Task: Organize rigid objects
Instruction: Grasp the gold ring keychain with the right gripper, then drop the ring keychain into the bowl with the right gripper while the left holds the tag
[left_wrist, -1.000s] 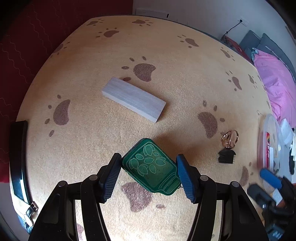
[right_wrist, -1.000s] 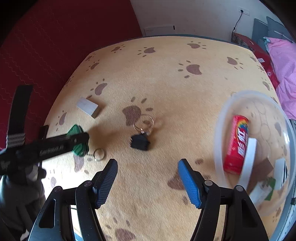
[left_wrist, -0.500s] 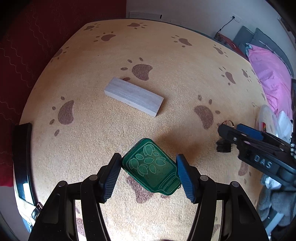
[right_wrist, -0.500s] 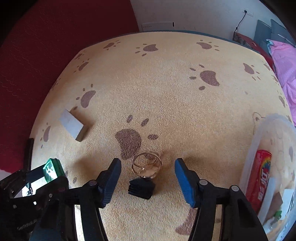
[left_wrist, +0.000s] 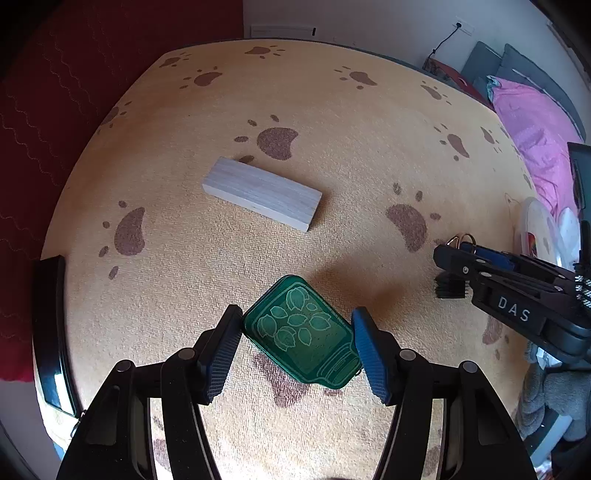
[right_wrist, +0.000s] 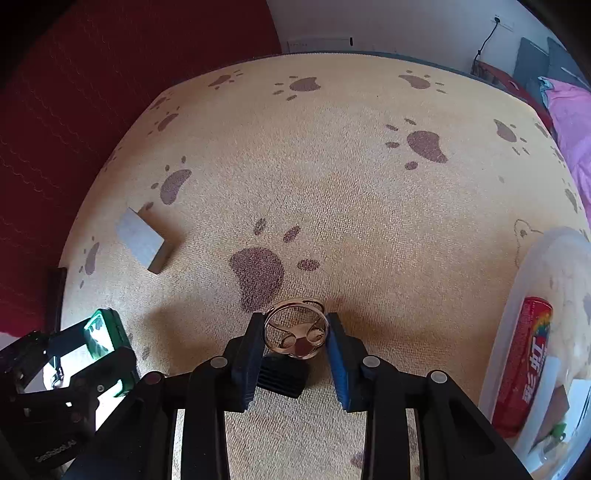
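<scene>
On a tan paw-print carpet (left_wrist: 332, 122), the left gripper (left_wrist: 297, 334) clamps a green jar-shaped tag (left_wrist: 301, 334) between its pads. The right gripper (right_wrist: 295, 334) is closed on a gold ring (right_wrist: 295, 328) attached to a black ribbed piece (right_wrist: 282, 378); a grey wooden block (left_wrist: 262, 194) lies apart.

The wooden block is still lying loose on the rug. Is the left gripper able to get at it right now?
Probably not yet: the left gripper is shut on the green tin. The rug between it and the wooden block looks clear.
</scene>
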